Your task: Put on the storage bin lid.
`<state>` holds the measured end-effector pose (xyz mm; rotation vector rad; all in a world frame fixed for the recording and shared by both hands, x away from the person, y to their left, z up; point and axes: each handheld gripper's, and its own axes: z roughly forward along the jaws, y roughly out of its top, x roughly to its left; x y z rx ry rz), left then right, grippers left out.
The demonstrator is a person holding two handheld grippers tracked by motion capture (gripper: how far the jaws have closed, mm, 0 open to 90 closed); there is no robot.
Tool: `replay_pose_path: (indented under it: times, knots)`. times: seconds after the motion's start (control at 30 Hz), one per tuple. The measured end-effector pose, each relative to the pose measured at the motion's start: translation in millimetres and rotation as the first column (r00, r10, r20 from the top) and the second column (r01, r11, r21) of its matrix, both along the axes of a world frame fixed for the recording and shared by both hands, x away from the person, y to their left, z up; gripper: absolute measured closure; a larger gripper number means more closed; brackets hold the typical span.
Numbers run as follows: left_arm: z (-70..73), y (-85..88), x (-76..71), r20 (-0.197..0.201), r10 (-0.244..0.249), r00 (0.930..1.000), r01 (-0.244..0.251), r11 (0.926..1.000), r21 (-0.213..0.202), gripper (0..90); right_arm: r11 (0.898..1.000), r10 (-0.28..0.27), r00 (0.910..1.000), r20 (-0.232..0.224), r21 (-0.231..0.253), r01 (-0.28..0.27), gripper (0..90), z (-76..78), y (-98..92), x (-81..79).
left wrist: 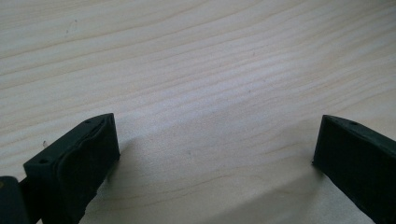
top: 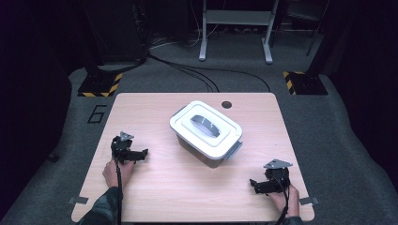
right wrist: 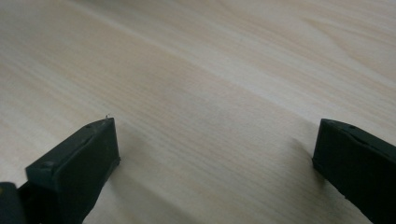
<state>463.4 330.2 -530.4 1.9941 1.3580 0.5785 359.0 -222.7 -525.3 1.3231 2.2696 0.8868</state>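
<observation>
Container: a lidded box (top: 206, 134) with a white lid (top: 204, 125) and a grey handle (top: 205, 123) sits closed, ahead of and between both sets of fingers, well apart from each; set at an angle, its 2 ends turn toward the 2 hands.
Side latch: a grey clasp (top: 233, 150) faces the right fingers, likely the first thing to release.
Left gripper (top: 142, 153): fingers spread wide, nothing between them, low over bare worktop (top: 159, 187); it reads as a waiting pose.
Right gripper (top: 254, 184): fingers likewise apart and empty, near the front edge.
Cable hole (top: 226, 104): beyond the box, far from both.
</observation>
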Motion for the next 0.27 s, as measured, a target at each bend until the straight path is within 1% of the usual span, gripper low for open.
replay_pose_path:
  times: [0.03,0.07,0.1,0.13,0.27]
  knots:
    - [0.0,0.0,0.0,0.0,0.0,1.0,0.0,1.0,0.0,0.0,1.0,-0.003,0.9996,0.028,0.004,0.003,0.0,-2.0,-2.1,0.0]
    - [0.0,0.0,0.0,0.0,0.0,1.0,0.0,1.0,0.0,0.0,1.0,-0.02,0.9991,0.036,0.018,0.019,0.0,-3.0,-2.4,-1.0]
    - [0.0,-0.1,0.0,0.0,0.0,1.0,0.0,1.0,0.0,0.0,1.0,-0.004,0.999,0.043,0.015,0.003,0.0,-3.5,-3.8,-1.1]
    - [0.0,0.0,0.0,0.0,0.0,1.0,0.0,1.0,0.0,0.0,1.0,-0.014,0.999,0.042,0.023,0.013,0.0,-3.9,-3.6,-2.0]
    - [0.1,-0.1,-0.2,-0.001,-0.001,1.0,0.001,1.0,0.0,0.0,1.0,-0.008,0.9991,0.041,0.024,0.007,0.0,-3.8,-4.0,-1.5]
